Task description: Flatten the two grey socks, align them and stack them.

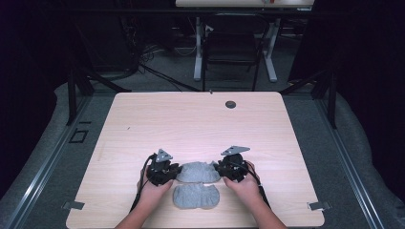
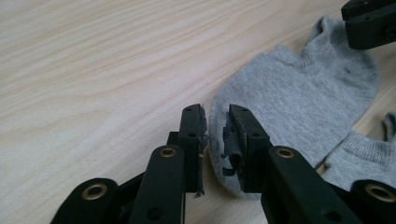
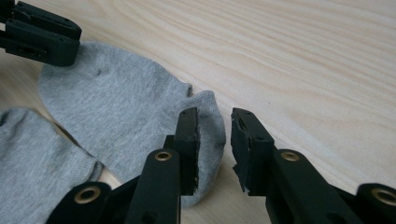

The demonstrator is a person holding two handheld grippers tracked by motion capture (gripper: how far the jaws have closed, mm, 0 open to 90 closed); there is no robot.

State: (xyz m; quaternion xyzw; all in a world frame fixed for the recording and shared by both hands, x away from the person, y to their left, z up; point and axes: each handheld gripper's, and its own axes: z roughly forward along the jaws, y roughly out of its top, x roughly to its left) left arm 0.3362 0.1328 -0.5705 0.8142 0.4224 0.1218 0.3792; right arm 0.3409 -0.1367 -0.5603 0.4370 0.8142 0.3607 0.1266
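Two grey ankle socks lie flat near the table's front edge. The farther sock (image 1: pixel 197 171) stretches between my two grippers; the nearer sock (image 1: pixel 196 196) lies just in front of it. My left gripper (image 1: pixel 165 171) (image 2: pixel 215 116) is at the farther sock's (image 2: pixel 299 88) left end. Its jaws are a little apart, with the sock's rim in the gap and not pinched. My right gripper (image 1: pixel 230 169) (image 3: pixel 215 116) stands open at that sock's (image 3: pixel 116 102) other end, with the tip lying by its left jaw. The nearer sock (image 2: pixel 364 154) (image 3: pixel 37 158) lies beside them, untouched.
The light wooden table (image 1: pixel 191 124) has a small dark round hole (image 1: pixel 230 104) near its far edge and metal brackets (image 1: pixel 319 206) at its front corners. A black chair (image 1: pixel 231 47) and white desk legs stand beyond the table. Dark curtains flank both sides.
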